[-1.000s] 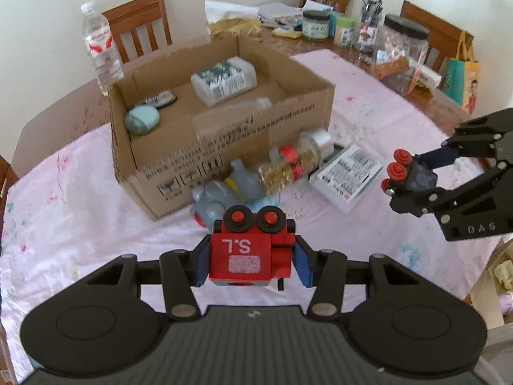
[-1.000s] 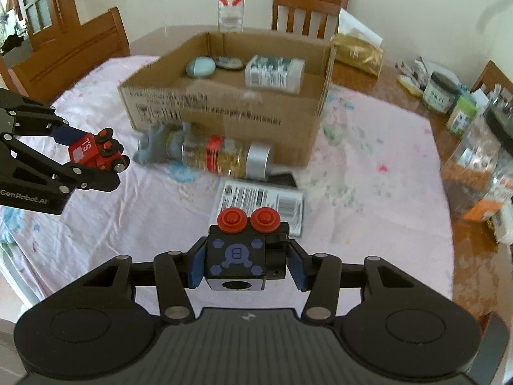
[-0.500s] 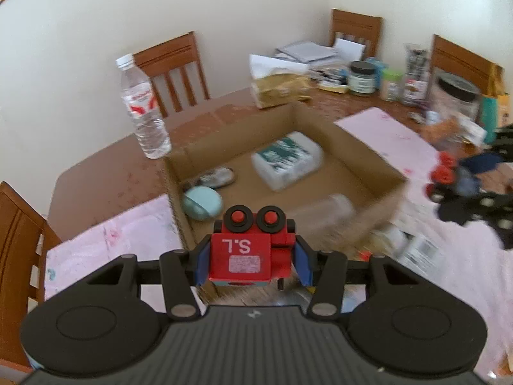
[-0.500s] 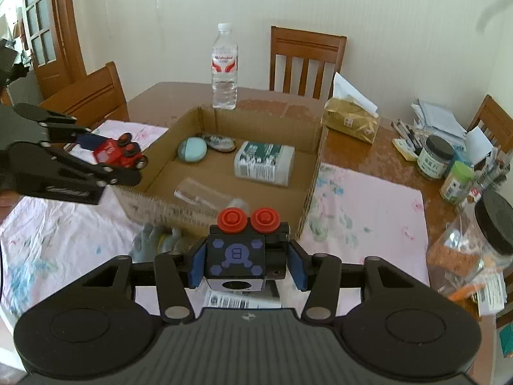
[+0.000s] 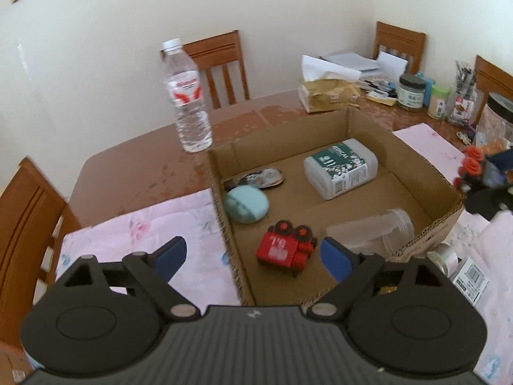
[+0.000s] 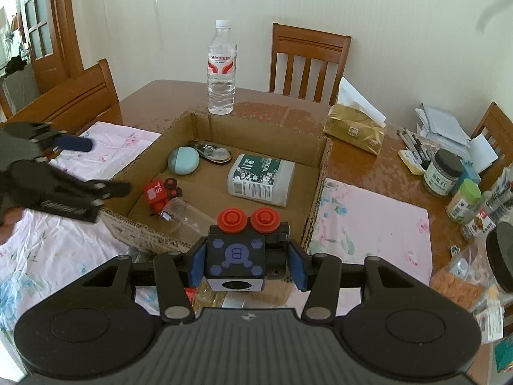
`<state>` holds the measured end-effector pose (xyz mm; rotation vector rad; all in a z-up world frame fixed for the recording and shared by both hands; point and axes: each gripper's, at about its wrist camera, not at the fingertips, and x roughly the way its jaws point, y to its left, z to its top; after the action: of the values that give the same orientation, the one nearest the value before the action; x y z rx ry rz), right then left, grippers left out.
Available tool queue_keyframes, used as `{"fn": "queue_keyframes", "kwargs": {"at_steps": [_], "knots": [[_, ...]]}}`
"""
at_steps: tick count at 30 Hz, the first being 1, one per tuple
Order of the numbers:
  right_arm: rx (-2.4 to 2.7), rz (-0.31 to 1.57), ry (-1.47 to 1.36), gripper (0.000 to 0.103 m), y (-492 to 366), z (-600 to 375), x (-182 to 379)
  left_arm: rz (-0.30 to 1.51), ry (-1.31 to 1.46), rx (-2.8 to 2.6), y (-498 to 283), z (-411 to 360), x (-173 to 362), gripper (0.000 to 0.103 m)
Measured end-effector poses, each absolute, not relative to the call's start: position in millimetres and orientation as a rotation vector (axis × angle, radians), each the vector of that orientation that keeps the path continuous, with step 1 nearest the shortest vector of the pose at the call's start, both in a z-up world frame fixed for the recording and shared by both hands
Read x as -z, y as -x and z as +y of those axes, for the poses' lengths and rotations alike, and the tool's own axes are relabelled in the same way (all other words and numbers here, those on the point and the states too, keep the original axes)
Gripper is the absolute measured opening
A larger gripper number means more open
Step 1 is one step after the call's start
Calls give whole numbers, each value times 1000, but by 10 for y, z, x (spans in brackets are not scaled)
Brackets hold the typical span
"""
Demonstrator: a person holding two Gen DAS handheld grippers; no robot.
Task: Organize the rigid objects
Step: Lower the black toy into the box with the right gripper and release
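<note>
An open cardboard box (image 5: 221, 192) (image 6: 320, 173) stands on the table. A red toy block (image 5: 285, 248) (image 6: 158, 194) lies on the box floor near the front. My left gripper (image 5: 253, 253) (image 6: 93, 163) is open and empty above the box's front left edge. My right gripper (image 6: 245, 264) (image 5: 477, 173) is shut on a black toy block with red knobs (image 6: 239, 253) and holds it above the box's near wall. The box also holds a white container (image 5: 341, 168), a teal round case (image 5: 246, 204), a dark oval item (image 5: 256, 178) and a clear plastic cup (image 5: 372, 231).
A water bottle (image 5: 187, 96) (image 6: 222, 67) stands behind the box. A tissue pack (image 6: 354, 128), jars (image 6: 444, 171) and pens crowd the right side. A white label box (image 5: 471, 277) and a silver-lidded jar (image 5: 445, 256) lie outside the box. Wooden chairs (image 6: 307, 61) surround the table.
My left gripper opened and let go of the red block, which now lies in the box. My right gripper moved closer above the box with the black block.
</note>
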<state>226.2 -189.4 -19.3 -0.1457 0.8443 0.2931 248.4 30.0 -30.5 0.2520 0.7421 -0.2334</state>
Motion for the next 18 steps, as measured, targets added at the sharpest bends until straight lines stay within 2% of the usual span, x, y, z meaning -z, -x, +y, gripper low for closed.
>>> {"fn": "queue_keyframes", "kwargs": {"at_steps": [5,14,15,16,17,18], "knots": [[-296,847,163,56,-2450,-1859,206,780,-184,225,-2245,449,258,97],[-273,866,168,57,-2938,-1795,226,816,-148,118,-1873,655,240,98],[-267,858,166,68,-2980,-1783,223,817,-146,121,-1851,667,236,98],[-260,850,166,90,-3007,-1774,221,816,-145,120,-1825,684,231,98],[-240,838,166,100,-3021,-1764,209,817,-146,118,-1808,696,229,98],[-227,820,160,103,-3011,-1763,193,819,-150,118,-1798,706,227,98]]}}
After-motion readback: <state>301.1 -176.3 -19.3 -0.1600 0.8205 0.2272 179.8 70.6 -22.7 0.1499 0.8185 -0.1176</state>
